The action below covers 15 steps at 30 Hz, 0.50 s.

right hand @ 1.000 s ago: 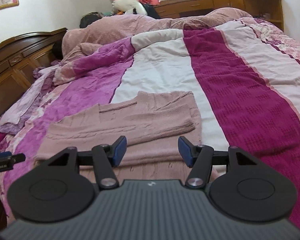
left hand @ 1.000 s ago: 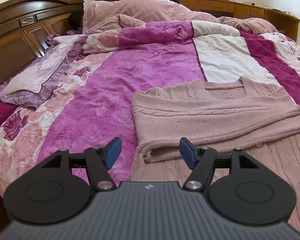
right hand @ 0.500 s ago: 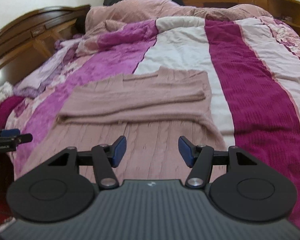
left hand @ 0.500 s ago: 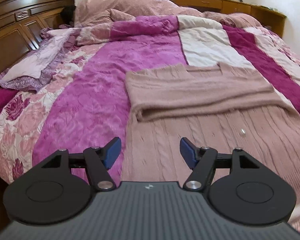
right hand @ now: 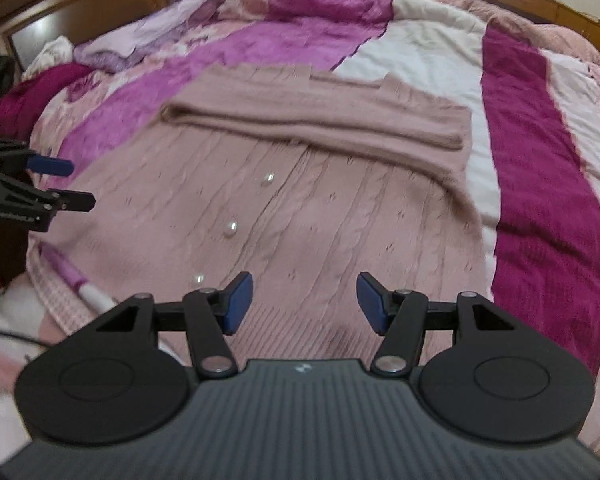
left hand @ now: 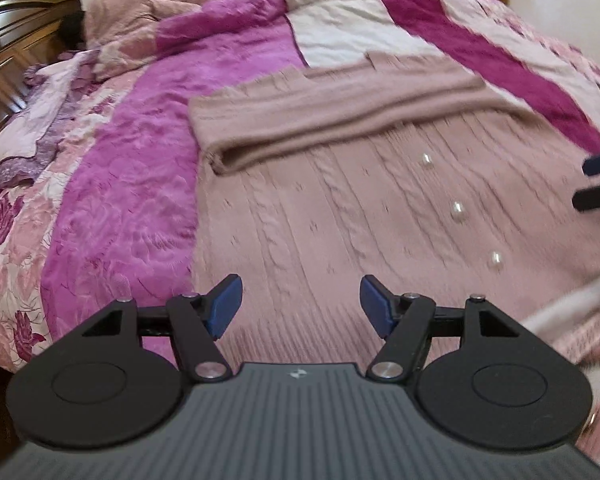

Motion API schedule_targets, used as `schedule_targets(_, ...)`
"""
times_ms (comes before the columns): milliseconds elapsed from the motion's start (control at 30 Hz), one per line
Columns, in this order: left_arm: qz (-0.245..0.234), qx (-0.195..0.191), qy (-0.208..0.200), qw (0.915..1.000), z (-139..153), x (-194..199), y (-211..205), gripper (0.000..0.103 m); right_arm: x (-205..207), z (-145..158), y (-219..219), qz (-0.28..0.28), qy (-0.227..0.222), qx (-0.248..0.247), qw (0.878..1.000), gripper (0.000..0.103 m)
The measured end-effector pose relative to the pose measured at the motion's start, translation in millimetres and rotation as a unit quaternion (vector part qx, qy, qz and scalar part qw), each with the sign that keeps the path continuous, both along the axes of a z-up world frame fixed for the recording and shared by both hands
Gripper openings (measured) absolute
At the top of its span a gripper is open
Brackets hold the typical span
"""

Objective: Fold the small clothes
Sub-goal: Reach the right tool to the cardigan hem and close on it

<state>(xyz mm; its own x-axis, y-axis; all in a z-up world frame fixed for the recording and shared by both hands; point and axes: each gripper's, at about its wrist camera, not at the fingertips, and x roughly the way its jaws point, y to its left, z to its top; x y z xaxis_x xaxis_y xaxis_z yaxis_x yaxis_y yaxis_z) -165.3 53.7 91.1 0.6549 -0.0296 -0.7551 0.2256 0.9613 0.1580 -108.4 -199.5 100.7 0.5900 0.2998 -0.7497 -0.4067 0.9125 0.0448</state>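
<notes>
Left wrist view: the left gripper (left hand: 301, 303) is seen with its blue pads (left hand: 225, 305) held wide apart and nothing between them, poised over the lower left part of a dusty-pink knitted cardigan (left hand: 340, 216). No contact with the fabric can be confirmed. The cardigan is laid flat on a bed, with its sleeves folded across the upper body as a horizontal band (left hand: 328, 120). Three pearl buttons (left hand: 458, 211) are noted in a line down the front. The tips of the right gripper (left hand: 598, 184) are visible at the right edge of this view. In the right wrist view, the right gripper (right hand: 305, 302) is likewise found parted, empty, and placed over the lower hem area of the same garment, while the left gripper appears at the left edge. Beneath the cardigan a patchwork quilt (right hand: 540, 184) in magenta, cream and floral pink is spread. A dark wooden headboard (left hand: 4, 60) is observed beyond the quilt.
</notes>
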Motion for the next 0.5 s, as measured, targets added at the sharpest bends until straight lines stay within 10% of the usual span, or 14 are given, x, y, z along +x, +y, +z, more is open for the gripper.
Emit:
schedule_targets(400, -0.116, 0.054, 0.058, 0.9901, -17, -20, -3, 0.074, -15, -12, 2, 0.098, 0.059, -0.097, 0.989, 0.06)
schedule_targets(500, -0.157, 0.086, 0.056, 0.9822, -16, -24, -12, 0.074, -23, -11, 8, 0.14, 0.058, -0.122, 0.981, 0.073)
